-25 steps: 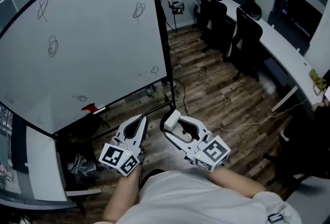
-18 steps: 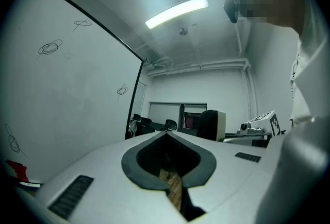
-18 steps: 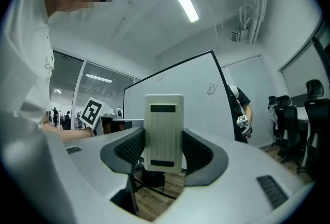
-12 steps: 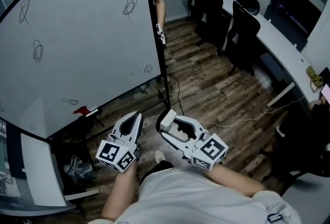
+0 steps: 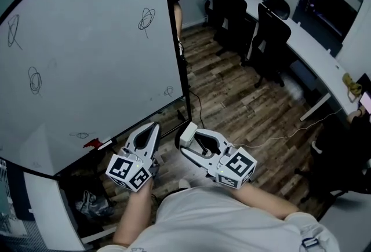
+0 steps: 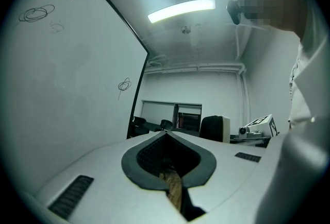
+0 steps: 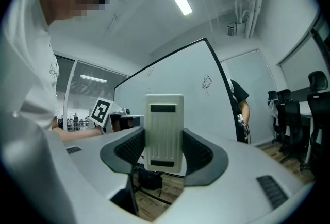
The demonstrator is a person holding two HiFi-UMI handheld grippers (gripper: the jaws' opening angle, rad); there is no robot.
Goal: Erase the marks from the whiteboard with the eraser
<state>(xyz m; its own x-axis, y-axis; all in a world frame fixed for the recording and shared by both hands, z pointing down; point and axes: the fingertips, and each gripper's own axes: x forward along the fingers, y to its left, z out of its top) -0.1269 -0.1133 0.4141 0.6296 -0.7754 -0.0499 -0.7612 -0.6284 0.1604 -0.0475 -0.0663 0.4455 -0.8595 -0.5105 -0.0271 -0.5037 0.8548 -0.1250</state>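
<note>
The eraser (image 7: 164, 133) sits clamped between the jaws of your right gripper (image 5: 193, 141), which grip its two long sides. In the right gripper view its long axis stands upright, crosswise to the grip. The top end rises above the jaws and the ribbed back faces the camera. In the head view it is at the jaw tips, low over the wood floor (image 5: 232, 94), off the whiteboard (image 5: 87, 59) and near its lower right corner.

Your left gripper (image 5: 152, 128) is just beside it, jaws pressed together with nothing between them, tips aimed toward the board's bottom edge.

The board carries scribbles (image 5: 146, 18) near its top right, two by the left edge, and small ones along the bottom and at the lower right corner. A person (image 5: 177, 7) stands behind the right edge, and black chairs (image 5: 266, 30) line a desk beyond.
</note>
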